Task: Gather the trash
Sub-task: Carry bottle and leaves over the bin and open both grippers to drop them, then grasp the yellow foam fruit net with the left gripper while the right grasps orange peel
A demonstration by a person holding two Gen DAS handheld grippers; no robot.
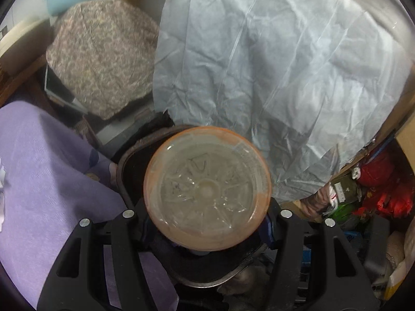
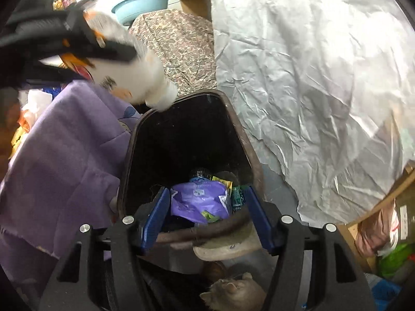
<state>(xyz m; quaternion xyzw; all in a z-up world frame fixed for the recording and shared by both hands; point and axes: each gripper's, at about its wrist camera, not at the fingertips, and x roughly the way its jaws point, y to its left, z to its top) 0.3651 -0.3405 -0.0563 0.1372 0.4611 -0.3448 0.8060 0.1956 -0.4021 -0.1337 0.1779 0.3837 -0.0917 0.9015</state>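
Right wrist view: the right gripper (image 2: pixel 207 217) hangs over the dark, rectangular plastic waste bin (image 2: pixel 255 160), its blue-padded fingers (image 2: pixel 155 219) spread apart with nothing between them. Down inside the bin lie a crumpled purple plastic wrapper (image 2: pixel 199 199) and other packets.

The left gripper (image 2: pixel 109 48) comes in from the upper left, clenched around a clear plastic bottle with an orange label (image 2: pixel 140 77). The bottle's long axis slopes down to the right, its free end at the bin's far rim — over the edge rather than the middle. In the left wrist view that same bottle (image 1: pixel 207 194) is seen end-on, its round base facing away from the camera and hiding much of the bin's mouth (image 1: pixel 124 165).

The risks, as I judge them: released from here, the bottle could strike the rim and bounce onto the purple cloth (image 2: pixel 64 142) beside the bin. A small grey cat (image 2: pixel 233 295) sits just under the near rim — anything that spills or tips could land on it.
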